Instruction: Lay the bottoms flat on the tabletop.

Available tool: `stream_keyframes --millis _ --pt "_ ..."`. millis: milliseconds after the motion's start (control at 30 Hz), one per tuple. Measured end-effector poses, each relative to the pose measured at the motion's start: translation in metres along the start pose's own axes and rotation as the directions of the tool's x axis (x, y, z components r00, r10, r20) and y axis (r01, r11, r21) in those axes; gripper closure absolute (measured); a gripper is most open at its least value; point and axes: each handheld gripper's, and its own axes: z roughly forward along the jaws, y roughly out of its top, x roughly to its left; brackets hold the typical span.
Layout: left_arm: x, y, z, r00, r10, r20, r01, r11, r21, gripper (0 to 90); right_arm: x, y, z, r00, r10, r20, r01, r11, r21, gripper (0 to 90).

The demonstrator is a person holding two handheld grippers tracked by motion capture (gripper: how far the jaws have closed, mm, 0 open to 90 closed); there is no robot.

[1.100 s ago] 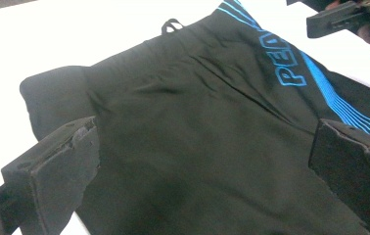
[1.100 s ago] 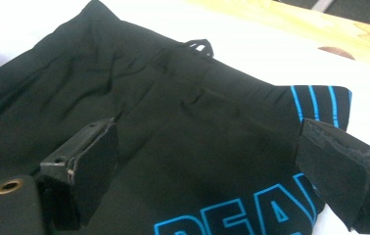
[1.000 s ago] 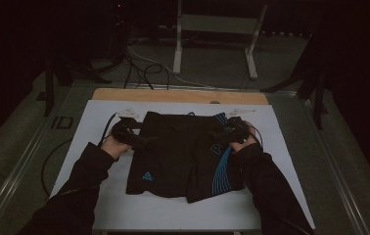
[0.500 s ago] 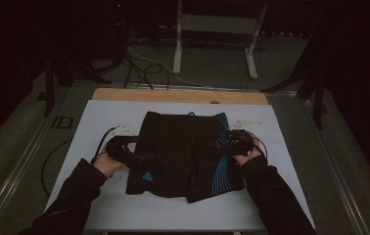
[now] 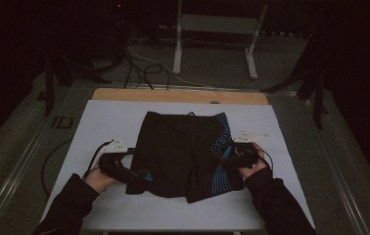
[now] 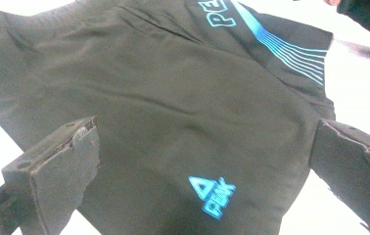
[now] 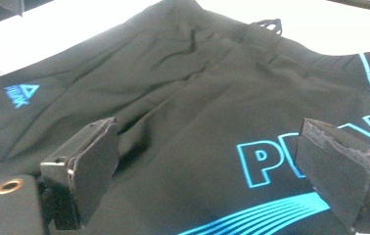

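Two grippers sit at the sides of a pair of black shorts (image 5: 183,154) that lies spread flat near the middle of the white counter (image 5: 100,122), waistband toward the far edge and leg hems toward the person. The left gripper (image 5: 124,171) is at the near left leg hem, beside the small blue logo (image 6: 211,195); the right gripper (image 5: 234,155) is at the right side, over the blue lettering (image 7: 266,164) and curved stripes (image 7: 271,213). Both sets of jaws stand wide apart, and each gripper view looks between them onto cloth that neither pair has pinched.

Judging by how things lie, the shorts are laid out and mostly smoothed, so the work looks to be at its start: no fold is made yet, and taking hold of the sides is what is left first.

The cloth is thin, matte and smooth, likely a light sports fabric, with soft creases near the waistband where a drawstring loop (image 7: 269,23) pokes out. The printed marks are bright blue and crisp-edged. The jaw pads are blocky, dark and worn at the edges.
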Motion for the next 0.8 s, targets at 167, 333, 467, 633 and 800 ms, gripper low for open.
stream_keyframes --millis 167,333,467,633,800 --pt "-0.005 -0.014 -0.004 0.9996 0.001 0.03 -0.001 1.0 -0.005 0.0 0.006 -0.007 -0.005 0.9996 -0.02 -0.019 0.02 1.0 0.013 9.7" --pt "-0.008 -0.024 -0.008 0.9999 0.007 0.01 -0.007 0.9999 0.013 0.0 0.009 -0.017 -0.013 0.9994 -0.025 -0.025 0.025 1.0 0.005 9.6" --pt "-0.01 -0.038 -0.015 1.0 0.004 -0.002 -0.004 0.9993 0.036 0.0 0.011 -0.029 -0.024 0.9994 -0.031 -0.016 0.031 1.0 0.005 9.6" --pt "-0.015 -0.048 -0.018 0.9996 0.021 -0.021 -0.019 0.998 0.061 0.0 0.012 -0.036 -0.037 0.9997 -0.023 -0.003 0.022 1.0 -0.02 9.6" --pt "-0.02 -0.054 -0.019 0.9999 0.007 -0.01 -0.007 0.9987 0.051 0.2 0.017 -0.046 -0.043 0.9996 -0.026 -0.006 0.026 1.0 -0.016 9.7"
